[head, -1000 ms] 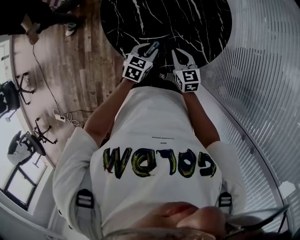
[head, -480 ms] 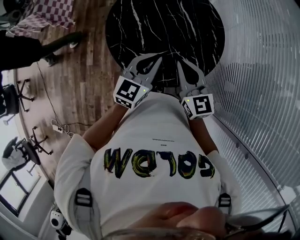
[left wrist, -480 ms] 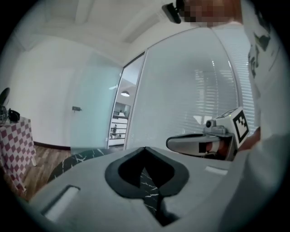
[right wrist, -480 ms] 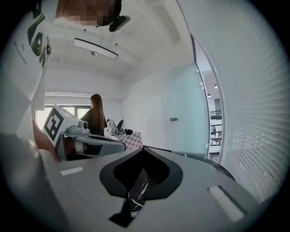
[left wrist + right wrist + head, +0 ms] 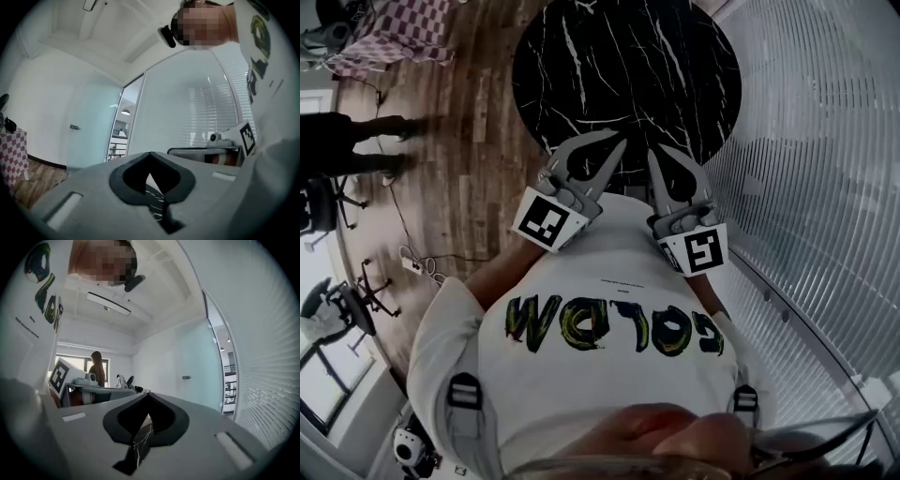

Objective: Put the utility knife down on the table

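In the head view the left gripper (image 5: 615, 143) and right gripper (image 5: 659, 154) are held at chest level, aimed at the round black table (image 5: 628, 56). Both are pinched to a point and carry nothing, which suggests the putting-down is done. The left gripper view shows its tips touching, with only marble through the hole behind them. The right gripper view reads the same. The utility knife appears in no view; it probably lies on the dark tabletop, hidden.
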Tool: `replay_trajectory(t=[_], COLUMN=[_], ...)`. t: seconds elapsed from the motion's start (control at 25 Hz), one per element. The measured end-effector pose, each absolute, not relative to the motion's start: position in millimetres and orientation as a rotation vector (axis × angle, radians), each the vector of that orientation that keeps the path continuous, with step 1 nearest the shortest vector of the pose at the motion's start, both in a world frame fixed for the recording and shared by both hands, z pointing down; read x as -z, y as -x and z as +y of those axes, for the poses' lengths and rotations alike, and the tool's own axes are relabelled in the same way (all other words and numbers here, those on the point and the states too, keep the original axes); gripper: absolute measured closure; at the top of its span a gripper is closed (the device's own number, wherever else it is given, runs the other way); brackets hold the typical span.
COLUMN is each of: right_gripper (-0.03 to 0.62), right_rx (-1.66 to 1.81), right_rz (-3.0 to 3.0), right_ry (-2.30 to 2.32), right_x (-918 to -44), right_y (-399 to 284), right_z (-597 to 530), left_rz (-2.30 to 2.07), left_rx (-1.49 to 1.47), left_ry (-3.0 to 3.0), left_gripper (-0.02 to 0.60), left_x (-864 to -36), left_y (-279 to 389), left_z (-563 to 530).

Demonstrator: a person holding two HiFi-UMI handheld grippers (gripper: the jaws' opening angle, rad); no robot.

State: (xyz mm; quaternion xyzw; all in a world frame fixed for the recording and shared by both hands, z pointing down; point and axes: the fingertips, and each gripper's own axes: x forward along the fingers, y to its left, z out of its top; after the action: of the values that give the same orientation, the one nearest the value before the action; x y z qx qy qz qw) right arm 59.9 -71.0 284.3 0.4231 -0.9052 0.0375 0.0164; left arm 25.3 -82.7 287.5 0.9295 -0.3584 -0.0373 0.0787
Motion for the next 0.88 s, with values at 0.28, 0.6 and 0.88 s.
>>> replay_trajectory(t=[0.28, 0.6, 0.88], right_gripper=[0.594, 0.594, 0.594], right_rx=[-0.081, -0.072, -0.077], right_rz=[-2.817, -2.819, -2.814], right_ry=[-1.309, -1.308, -1.291], right_x=[-283.1, -282.7, -283.4], right_y=[-55.1, -55.2, -53.8], right_z=[-68.8, -69.4, -72.5], left_rz=[-1.051, -1.071, -1.071], left_rx=[0.127, 0.119, 0.142], left_ry=[-2.799, -2.780, -2.767], left_gripper=[0.581, 0.581, 0.581], left_x=[-284.8, -286.5, -285.8], left_y=[-29.1, -23.6, -25.4], left_z=[-75.8, -76.2, -79.7])
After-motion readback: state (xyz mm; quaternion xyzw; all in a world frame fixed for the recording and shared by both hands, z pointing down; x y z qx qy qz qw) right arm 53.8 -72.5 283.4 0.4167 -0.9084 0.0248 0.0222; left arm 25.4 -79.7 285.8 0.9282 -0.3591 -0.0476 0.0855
